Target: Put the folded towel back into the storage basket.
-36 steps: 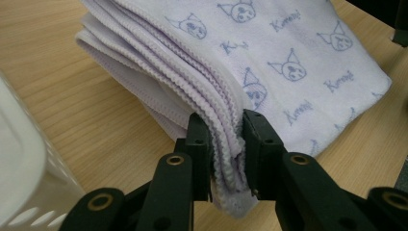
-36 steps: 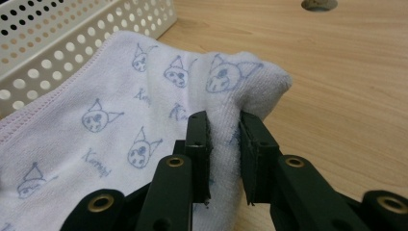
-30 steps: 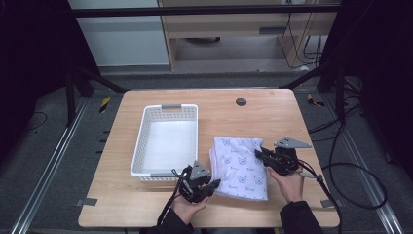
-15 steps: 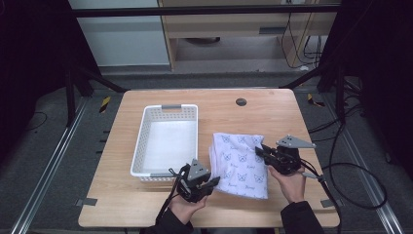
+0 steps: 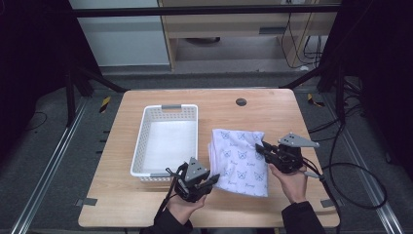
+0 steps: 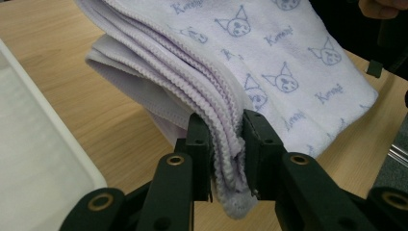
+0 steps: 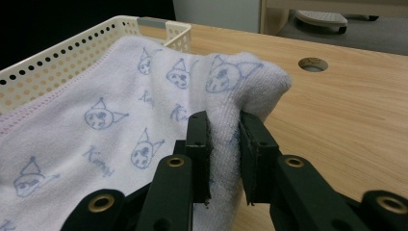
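Soft terry-cloth towel (image 5: 241, 156) on matt wooden table (image 5: 272, 107).

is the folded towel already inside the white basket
No, the folded towel lies on the table to the right of the white basket, pinched at its edges by the left gripper and right gripper.

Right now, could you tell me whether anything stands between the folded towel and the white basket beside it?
Nothing visible does. The towel is pinched by the left gripper and the right gripper, and the basket sits right beside it, open-topped and empty. Only the basket's near wall has to be cleared.
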`<state>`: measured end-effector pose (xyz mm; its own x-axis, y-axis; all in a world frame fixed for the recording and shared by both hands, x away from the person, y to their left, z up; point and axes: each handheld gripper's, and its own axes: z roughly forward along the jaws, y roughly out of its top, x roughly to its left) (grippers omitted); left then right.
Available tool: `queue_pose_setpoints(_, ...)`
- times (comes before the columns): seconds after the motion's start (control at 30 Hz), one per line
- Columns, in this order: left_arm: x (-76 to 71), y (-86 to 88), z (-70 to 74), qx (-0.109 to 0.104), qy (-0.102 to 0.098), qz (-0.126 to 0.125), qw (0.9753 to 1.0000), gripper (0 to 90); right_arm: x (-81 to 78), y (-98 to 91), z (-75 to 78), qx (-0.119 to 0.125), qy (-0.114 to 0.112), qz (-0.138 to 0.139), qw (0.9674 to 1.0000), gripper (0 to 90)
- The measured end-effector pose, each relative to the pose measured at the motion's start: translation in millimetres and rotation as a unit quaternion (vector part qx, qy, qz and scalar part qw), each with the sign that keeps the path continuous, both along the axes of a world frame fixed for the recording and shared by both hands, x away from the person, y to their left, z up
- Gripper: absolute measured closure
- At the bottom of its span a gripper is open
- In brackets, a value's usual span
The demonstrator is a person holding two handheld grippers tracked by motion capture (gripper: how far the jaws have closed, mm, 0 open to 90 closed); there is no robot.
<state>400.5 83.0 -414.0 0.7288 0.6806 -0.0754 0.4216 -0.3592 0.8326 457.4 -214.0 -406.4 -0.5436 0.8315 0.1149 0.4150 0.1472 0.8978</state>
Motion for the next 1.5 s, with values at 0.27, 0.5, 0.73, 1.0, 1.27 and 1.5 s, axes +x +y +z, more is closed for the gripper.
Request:
queue_pose_setpoints(0.27,-0.8,3.1,8.5,-0.005,-0.010,0.002,0.9999,73.4,0.1,6.7,8.7,-0.007,-0.009,0.004,0.9999,76.2)
queue_pose_setpoints(0.5,-2.3,12.1,26.3,-0.018,-0.029,0.007,0.9994,73.5,0.7,14.9,22.7,-0.003,-0.023,0.007,0.9997,76.2)
queue_pose_setpoints(0.73,0.2,21.0,34.8,-0.025,-0.039,0.014,0.9988,73.7,2.9,22.5,37.1,-0.003,-0.035,0.009,0.9993,76.3)
queue_pose_setpoints(1.0,1.5,34.5,48.5,-0.033,-0.055,0.026,0.9976,73.7,9.4,36.3,50.9,-0.001,-0.050,0.011,0.9987,76.4)
queue_pose_setpoints(1.27,2.2,53.1,58.3,-0.044,-0.065,0.042,0.9960,73.8,16.8,52.2,61.9,0.007,-0.058,0.019,0.9981,76.4)
queue_pose_setpoints(1.5,3.5,68.4,62.8,-0.052,-0.068,0.057,0.9947,73.8,23.0,68.2,68.8,0.012,-0.065,0.026,0.9975,76.4)
